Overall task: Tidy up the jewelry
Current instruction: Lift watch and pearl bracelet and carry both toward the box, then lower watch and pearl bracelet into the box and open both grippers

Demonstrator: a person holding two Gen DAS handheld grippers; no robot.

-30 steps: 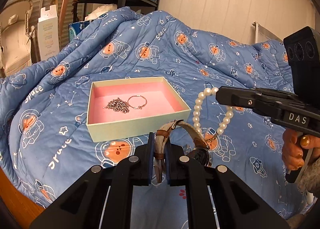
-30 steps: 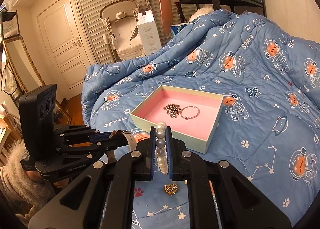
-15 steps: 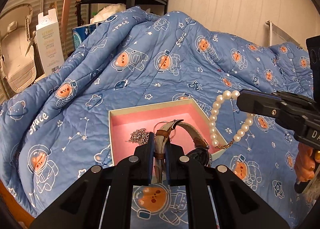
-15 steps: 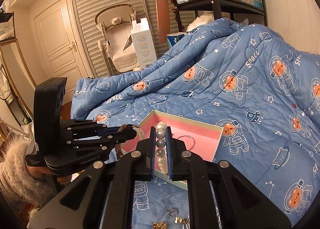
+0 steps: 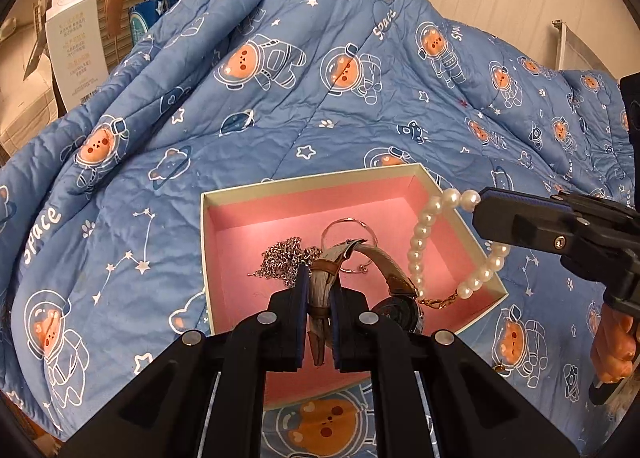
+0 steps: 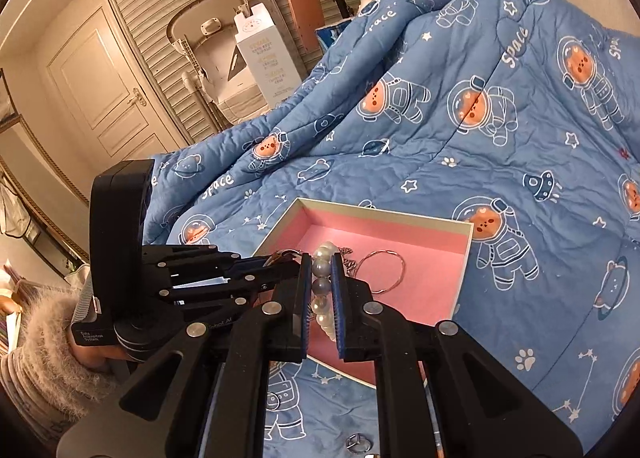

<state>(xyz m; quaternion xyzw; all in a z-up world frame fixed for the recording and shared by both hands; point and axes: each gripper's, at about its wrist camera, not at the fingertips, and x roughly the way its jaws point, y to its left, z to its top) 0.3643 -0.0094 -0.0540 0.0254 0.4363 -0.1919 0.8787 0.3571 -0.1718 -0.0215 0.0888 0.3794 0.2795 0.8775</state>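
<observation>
**Two hand-held grippers loaded, both over the box**

Two items are in grasp. The left hand-held gripper [image 5: 319,290] is closed on the strap of a watch [image 5: 384,270]; the strap arches up out of the jaws and the dark watch face hangs just to the right of them, above the near part of the box [image 5: 304,182]. The right hand-held gripper [image 6: 321,282] is clamped on a pearl bracelet [image 5: 420,242]; in the left view the strand loops down from its fingertips, crossing the right wall of the box, with the gold clasp hanging over the near right corner.

The box is open, pale outside and pink inside, and sits on a blue quilt [image 5: 280,98] printed with astronaut bears. On the box floor lie a silver chain [image 5: 280,262], bunched in a heap, and a thin bangle [image 5: 344,230] touching it on the right. Contact between the watch and the box floor cannot be determined.

In the right view a small ring [image 6: 358,443] lies on the quilt, outside the box on its near side. A white carton [image 6: 266,54] stands beyond the quilt, well apart from the box.
</observation>
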